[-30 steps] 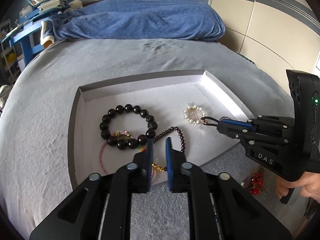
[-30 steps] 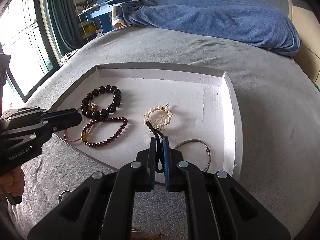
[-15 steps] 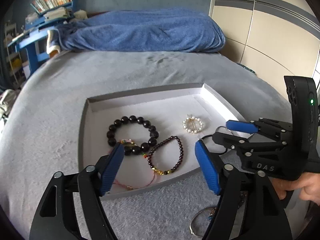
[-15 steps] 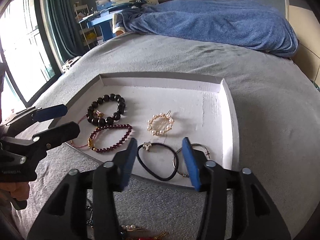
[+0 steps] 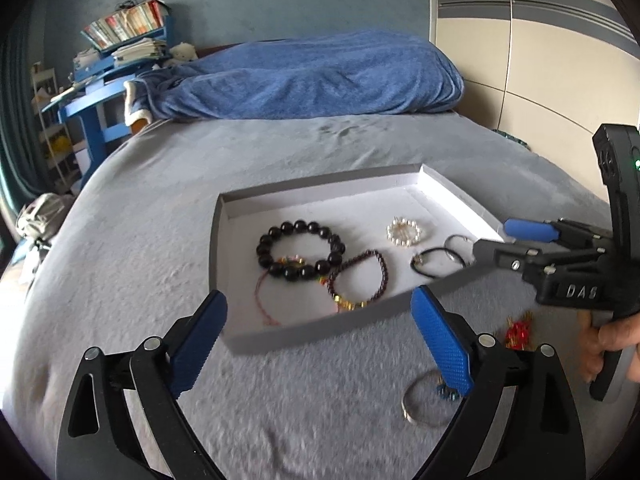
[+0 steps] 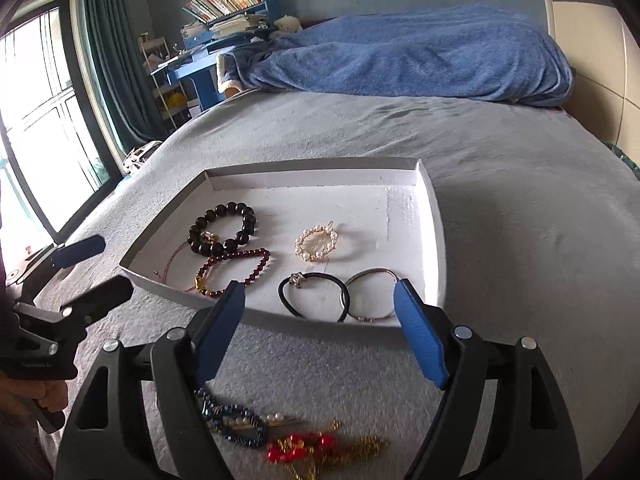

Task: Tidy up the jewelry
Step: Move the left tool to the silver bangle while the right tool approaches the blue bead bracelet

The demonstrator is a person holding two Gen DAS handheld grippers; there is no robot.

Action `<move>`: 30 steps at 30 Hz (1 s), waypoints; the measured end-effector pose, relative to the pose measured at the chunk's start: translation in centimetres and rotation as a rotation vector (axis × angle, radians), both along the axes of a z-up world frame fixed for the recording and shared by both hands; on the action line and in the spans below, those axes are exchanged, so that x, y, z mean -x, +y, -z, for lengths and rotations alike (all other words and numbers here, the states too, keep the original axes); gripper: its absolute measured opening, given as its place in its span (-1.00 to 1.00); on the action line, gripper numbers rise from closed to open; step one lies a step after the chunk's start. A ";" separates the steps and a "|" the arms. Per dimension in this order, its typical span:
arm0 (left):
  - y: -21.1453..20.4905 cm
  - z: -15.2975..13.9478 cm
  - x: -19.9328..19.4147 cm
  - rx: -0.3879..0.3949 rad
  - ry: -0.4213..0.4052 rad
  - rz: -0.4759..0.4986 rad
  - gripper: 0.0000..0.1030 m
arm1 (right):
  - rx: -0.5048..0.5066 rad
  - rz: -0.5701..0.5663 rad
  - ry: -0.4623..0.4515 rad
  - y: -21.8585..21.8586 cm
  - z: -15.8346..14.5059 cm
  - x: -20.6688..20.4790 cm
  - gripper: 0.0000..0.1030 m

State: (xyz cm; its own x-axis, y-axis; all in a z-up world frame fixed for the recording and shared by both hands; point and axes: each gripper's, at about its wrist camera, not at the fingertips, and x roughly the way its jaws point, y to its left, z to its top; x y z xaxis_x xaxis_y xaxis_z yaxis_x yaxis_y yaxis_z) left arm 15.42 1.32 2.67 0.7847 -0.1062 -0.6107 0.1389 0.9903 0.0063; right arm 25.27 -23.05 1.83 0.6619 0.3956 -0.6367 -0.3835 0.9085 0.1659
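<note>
A shallow white tray (image 5: 320, 196) (image 6: 312, 174) lies on the grey bed. In it lie a black bead bracelet (image 5: 300, 250) (image 6: 224, 228), a dark red bead bracelet (image 5: 358, 280) (image 6: 236, 272), a pearl ring clip (image 5: 404, 232) (image 6: 318, 242), a black hair tie (image 5: 436, 264) (image 6: 314, 296) and a silver bangle (image 6: 370, 294). My left gripper (image 5: 320, 340) is open and empty, in front of the tray's near edge. My right gripper (image 6: 320, 332) is open and empty, just before the hair tie and bangle; it also shows in the left wrist view (image 5: 496, 238).
Loose jewelry lies on the bed in front of the tray: a silver bangle (image 5: 424, 404), a dark blue bead piece (image 6: 236, 424), and a red and gold ornament (image 6: 316, 446) (image 5: 518, 332). A blue blanket (image 6: 400, 56) is heaped at the far end.
Both grippers were shut a second ago; both have opened and pulled back from the tray. My right gripper let go of the black hair tie, which now lies in the tray.
</note>
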 end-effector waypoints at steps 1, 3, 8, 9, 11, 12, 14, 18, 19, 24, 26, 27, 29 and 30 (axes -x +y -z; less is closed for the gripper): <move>0.1 0.1 0.4 0.003 0.002 -0.006 0.81 | -0.008 0.008 0.001 -0.2 0.0 0.4 0.53; 0.3 0.4 1.3 0.005 0.007 -0.013 0.81 | -0.026 0.027 0.006 -0.8 0.2 1.0 0.55; 0.6 0.8 2.6 -0.001 0.020 -0.025 0.81 | -0.053 0.070 0.023 -1.9 0.9 2.6 0.58; 0.6 0.9 2.8 -0.001 0.021 -0.027 0.81 | -0.055 0.076 0.024 -2.1 1.0 2.9 0.59; 0.7 1.0 3.1 0.000 0.023 -0.031 0.82 | -0.048 0.083 0.025 -2.3 1.2 3.3 0.60; 0.7 1.1 3.3 0.000 0.026 -0.033 0.82 | -0.040 0.088 0.025 -2.4 1.4 3.5 0.60; 0.8 1.3 3.6 -0.001 0.033 -0.035 0.82 | -0.030 0.099 0.025 -2.8 1.6 3.9 0.60; 0.6 2.0 4.1 -0.009 0.049 -0.030 0.82 | -0.017 0.112 0.026 -3.2 2.1 4.6 0.60; 0.5 2.2 4.3 -0.012 0.054 -0.026 0.82 | -0.011 0.113 0.024 -3.3 2.2 4.7 0.60; -0.1 3.1 4.8 -0.046 0.070 -0.007 0.83 | 0.004 0.120 0.010 -3.5 2.4 5.7 0.61; -0.4 3.5 5.0 -0.058 0.078 0.001 0.83 | 0.009 0.119 0.011 -3.5 2.5 5.9 0.62; -0.5 3.6 5.0 -0.065 0.081 0.005 0.83 | 0.010 0.113 0.015 -3.4 2.6 6.0 0.62; -0.8 3.8 5.2 -0.075 0.083 0.014 0.83 | 0.016 0.103 0.019 -3.2 2.7 6.1 0.62; -0.9 3.8 5.2 -0.079 0.083 0.017 0.83 | 0.020 0.098 0.019 -3.1 2.8 6.2 0.62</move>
State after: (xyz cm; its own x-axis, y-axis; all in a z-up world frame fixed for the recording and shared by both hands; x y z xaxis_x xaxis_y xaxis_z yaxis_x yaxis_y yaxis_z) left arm 10.18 0.37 -1.15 0.7293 -0.0682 -0.6808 0.1594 0.9846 0.0721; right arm 19.10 -26.19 -0.95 0.6843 0.3164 -0.6569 -0.2891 0.9449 0.1539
